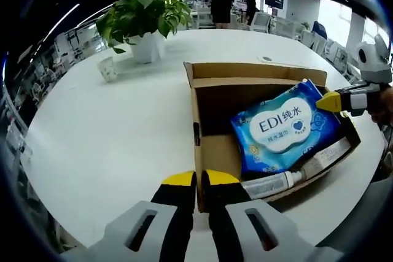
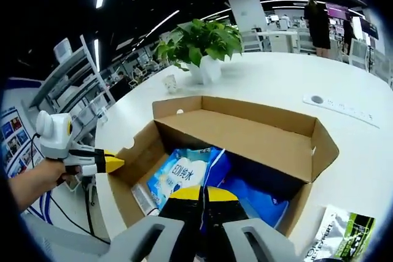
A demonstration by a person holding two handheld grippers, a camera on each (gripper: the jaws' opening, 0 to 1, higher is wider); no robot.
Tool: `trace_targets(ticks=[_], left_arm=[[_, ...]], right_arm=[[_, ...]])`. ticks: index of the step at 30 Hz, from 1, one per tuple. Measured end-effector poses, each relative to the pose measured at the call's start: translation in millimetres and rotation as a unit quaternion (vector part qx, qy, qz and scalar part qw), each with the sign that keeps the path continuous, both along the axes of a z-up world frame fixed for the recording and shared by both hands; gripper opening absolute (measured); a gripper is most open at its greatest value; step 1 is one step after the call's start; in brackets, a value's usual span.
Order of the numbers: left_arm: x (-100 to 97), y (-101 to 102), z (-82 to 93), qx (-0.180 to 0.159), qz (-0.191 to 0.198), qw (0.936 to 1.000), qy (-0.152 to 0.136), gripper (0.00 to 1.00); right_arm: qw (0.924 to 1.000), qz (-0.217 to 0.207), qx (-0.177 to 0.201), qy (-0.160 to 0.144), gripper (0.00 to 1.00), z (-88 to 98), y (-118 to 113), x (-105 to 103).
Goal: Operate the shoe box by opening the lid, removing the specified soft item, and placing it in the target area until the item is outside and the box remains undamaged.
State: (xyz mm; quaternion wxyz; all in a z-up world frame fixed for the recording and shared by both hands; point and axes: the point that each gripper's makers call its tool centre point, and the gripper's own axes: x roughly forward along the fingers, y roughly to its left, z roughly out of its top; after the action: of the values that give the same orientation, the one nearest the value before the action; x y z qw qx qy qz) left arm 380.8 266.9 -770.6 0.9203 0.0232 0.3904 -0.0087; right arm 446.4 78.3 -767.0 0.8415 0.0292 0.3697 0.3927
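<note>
Left gripper [image 1: 200, 179] pinching box [image 1: 209, 145] wall, right gripper [image 2: 203, 193] closed over wipes pack [image 2: 184, 173].

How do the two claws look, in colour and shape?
Both match. In its own view the left claw has black jaws with yellow tips on pale grey mounts with slots. The right claw is built the same. Seen from the side, each has a white rounded housing behind the yellow tip, and a bare hand holds it.

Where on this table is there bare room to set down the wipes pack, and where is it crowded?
Free: the wide white table between the cardboard box and the potted plant. Crowded: inside the box, where the wipes pack lies over tubes.
</note>
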Motion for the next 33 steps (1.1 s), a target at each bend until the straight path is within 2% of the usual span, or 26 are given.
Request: trace_targets(ticks=[18,22,24,28,33], left_arm=[[11.2,-13.9,12.3,0.034,-0.036,0.9987,-0.009,0.22],[15.1,-16.8,14.5,0.039,-0.045,0.9981,-0.013,0.21],[18.3,-23.2,17.7,0.037,-0.054,0.9977,-0.019,0.18],[24.9,-38.1,19.5,0.038,-0.078,0.996,-0.025,0.18],[27.8,-54.7,6.8,0.026,-0.112,0.9933,0.002,0.2]], right_arm=[[0.9996,-0.023,0.013,0.011,0.0,-3.1,-21.4,-0.9],[0.9995,-0.026,0.012,0.01,0.0,-4.1,-25.5,-0.1],[0.9995,-0.028,0.013,0.011,0.0,-4.7,-27.6,0.1],[0.9993,-0.03,0.015,0.013,0.0,-5.1,-28.9,-0.6],[0.9993,-0.031,0.014,0.012,0.0,-6.1,-30.0,-1.7]])
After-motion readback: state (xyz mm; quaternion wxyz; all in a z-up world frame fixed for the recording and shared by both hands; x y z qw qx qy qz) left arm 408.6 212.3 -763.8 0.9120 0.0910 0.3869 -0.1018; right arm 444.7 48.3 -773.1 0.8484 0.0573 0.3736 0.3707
